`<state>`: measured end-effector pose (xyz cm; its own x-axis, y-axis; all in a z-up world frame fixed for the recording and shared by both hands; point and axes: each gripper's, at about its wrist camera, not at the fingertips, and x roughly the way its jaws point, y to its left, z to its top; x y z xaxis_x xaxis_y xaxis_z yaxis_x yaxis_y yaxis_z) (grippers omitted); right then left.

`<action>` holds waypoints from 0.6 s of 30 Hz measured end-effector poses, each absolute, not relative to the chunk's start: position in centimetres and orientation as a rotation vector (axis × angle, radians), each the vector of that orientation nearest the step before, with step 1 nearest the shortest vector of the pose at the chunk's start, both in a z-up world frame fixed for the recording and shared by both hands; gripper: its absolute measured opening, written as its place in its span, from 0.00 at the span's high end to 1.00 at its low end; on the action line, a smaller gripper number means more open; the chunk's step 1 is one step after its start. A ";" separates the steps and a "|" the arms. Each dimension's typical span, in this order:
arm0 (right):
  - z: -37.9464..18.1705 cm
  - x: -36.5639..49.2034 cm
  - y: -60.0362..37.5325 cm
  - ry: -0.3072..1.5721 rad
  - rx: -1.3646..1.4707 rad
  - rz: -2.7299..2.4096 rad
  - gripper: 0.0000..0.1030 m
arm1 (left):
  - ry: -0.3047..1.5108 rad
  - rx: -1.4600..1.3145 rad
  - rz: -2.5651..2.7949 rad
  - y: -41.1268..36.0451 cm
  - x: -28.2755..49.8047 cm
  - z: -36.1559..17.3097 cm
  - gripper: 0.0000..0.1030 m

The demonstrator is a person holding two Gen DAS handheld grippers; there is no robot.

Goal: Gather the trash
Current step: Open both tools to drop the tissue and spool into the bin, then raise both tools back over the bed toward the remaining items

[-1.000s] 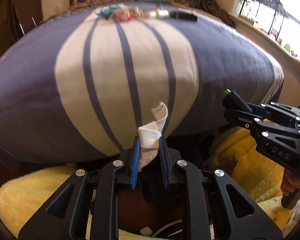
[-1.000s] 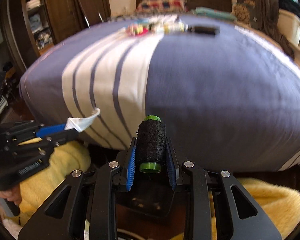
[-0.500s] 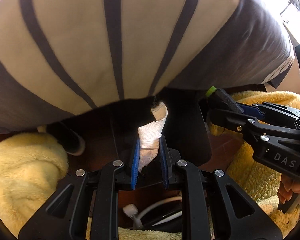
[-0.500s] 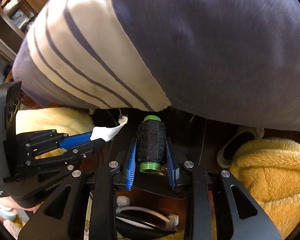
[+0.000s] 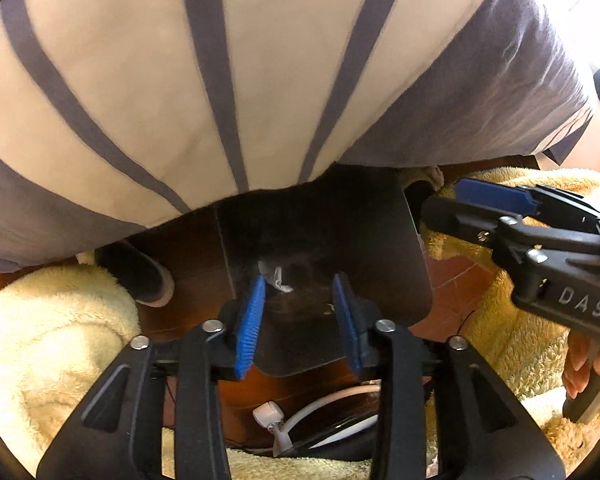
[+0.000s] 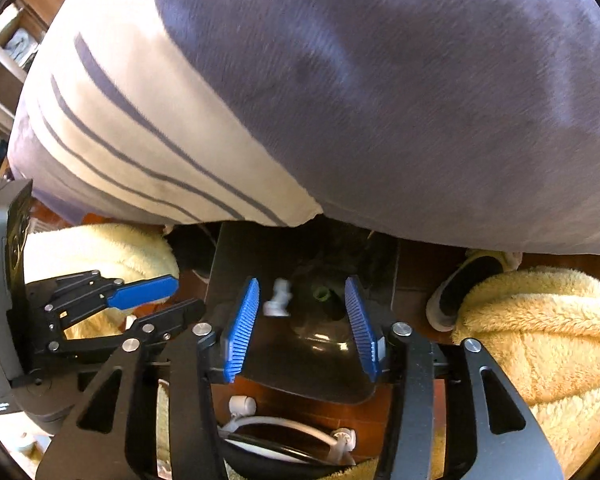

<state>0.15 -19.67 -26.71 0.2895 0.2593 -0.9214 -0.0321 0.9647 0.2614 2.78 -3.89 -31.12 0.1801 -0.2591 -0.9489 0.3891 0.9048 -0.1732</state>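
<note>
Both grippers point down into a black bin (image 5: pixel 380 240) on the floor at the foot of the bed. My left gripper (image 5: pixel 299 280) has its jaws opening, with nothing pressed between them. The white bandage scrap (image 5: pixel 276 280) lies loose below them inside the bin. In the right wrist view the right gripper (image 6: pixel 302 280) also has its jaws opening and holds nothing. Under it in the bin (image 6: pixel 236 256) lie the white scrap (image 6: pixel 278 298) and the black thread spool (image 6: pixel 322 294) with its green end. Each gripper shows in the other's view: right gripper (image 5: pixel 440 198), left gripper (image 6: pixel 188 294).
The bed's striped cream and purple-grey cover (image 5: pixel 220 80) overhangs the bin's far side. Fluffy yellow blankets (image 5: pixel 40 340) (image 6: pixel 540 340) lie on both sides. A slipper (image 6: pixel 460 284) rests on the floor at the right, a white cable (image 5: pixel 300 420) under the grippers. A hand (image 5: pixel 588 364) holds the right gripper's handle.
Both grippers tipped down from the bed to over the bin. Both then opened: the white scrap left the left jaws and the black spool left the right jaws, and both dropped into the bin.
</note>
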 end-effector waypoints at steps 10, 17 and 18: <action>-19.8 -0.6 -21.7 1.087 0.138 0.108 0.18 | 1.125 0.151 -0.396 -1.5 2.1 -23.8 0.49; -12.5 -0.7 -23.5 0.901 0.135 0.080 0.06 | 0.914 0.092 -0.349 1.0 2.6 -15.3 0.33; -11.2 -0.4 -24.1 0.872 0.160 0.092 0.06 | 0.883 0.082 -0.339 1.5 2.9 -14.1 0.32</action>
